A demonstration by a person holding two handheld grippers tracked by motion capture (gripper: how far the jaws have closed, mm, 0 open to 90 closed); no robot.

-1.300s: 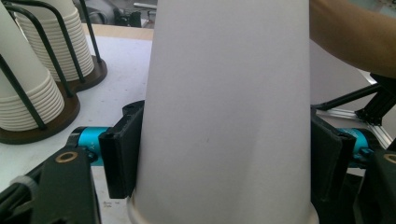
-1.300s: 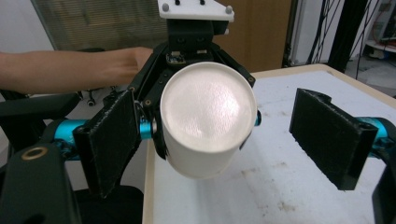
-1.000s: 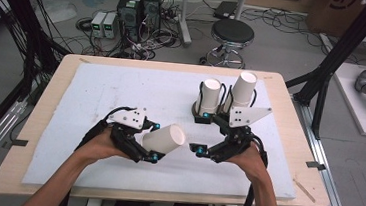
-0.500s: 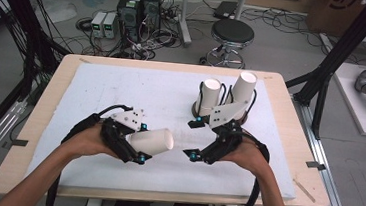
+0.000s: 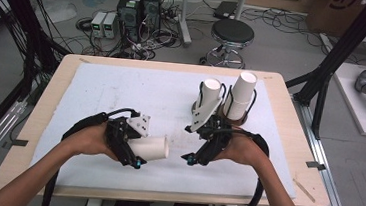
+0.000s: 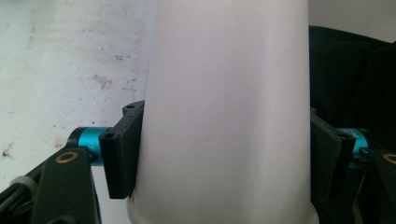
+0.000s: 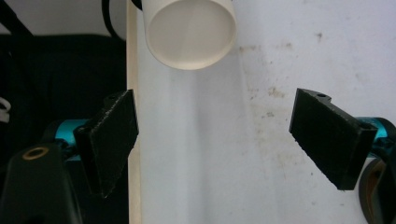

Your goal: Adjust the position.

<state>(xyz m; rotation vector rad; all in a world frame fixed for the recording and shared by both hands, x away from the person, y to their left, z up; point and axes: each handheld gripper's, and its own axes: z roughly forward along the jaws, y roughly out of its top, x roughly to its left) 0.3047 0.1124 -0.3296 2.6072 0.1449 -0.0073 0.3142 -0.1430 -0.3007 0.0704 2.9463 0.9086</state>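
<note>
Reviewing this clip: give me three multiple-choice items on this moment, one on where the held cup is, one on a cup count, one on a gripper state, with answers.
1. Where is the cup held by the left gripper?
A. Standing in the holder at the far right
B. On its side above the white mat, near the table's front
C. On the stool

2. How many white cups are seen in the high view?
A. One
B. Three
C. Five

3. How does the right gripper stand?
A. Open, nothing between its jaws
B. Shut on a cup
C. Shut on the holder

Answers: 1 B, the cup lies level in the left gripper over the mat. 2 B, one held cup plus two cups at the holder. 3 A, the right gripper view shows its pads wide apart over bare mat.
</note>
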